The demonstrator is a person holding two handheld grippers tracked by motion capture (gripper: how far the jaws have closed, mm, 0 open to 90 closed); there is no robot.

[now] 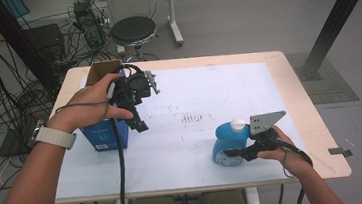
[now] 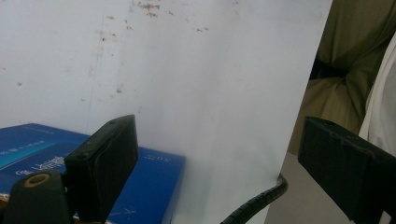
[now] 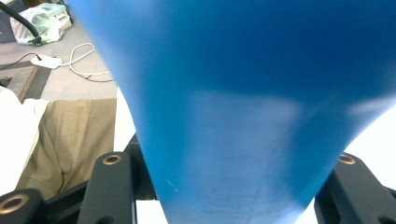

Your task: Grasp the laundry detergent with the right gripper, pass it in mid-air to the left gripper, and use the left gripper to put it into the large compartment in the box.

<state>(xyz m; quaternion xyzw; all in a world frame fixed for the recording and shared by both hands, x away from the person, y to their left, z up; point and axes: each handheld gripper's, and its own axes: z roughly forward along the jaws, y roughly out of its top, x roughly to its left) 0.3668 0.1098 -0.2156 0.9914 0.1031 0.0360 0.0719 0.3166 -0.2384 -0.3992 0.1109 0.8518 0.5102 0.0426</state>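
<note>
A blue bottle (image 1: 228,145) with a white cap (image 1: 238,124) stands near the front right of the table. My right gripper (image 1: 231,152) is shut on its body from the right side. In the right gripper view the bottle (image 3: 243,116) sits between the two black jaws of the right gripper (image 3: 233,186). A blue box (image 1: 103,134) with an open cardboard top stands at the left. My left gripper (image 1: 139,120) hangs just right of it, above the table. Its jaws stand open in the left gripper view (image 2: 217,140), with nothing between them and the box (image 2: 149,186) below left.
A white sheet (image 1: 218,88) with small dark smudges (image 1: 193,117) covers the wooden table (image 1: 311,119). Beyond the far edge stand a round stool (image 1: 133,30) and tangled cables (image 1: 13,98) on the floor. A black post (image 1: 341,11) rises at the far right.
</note>
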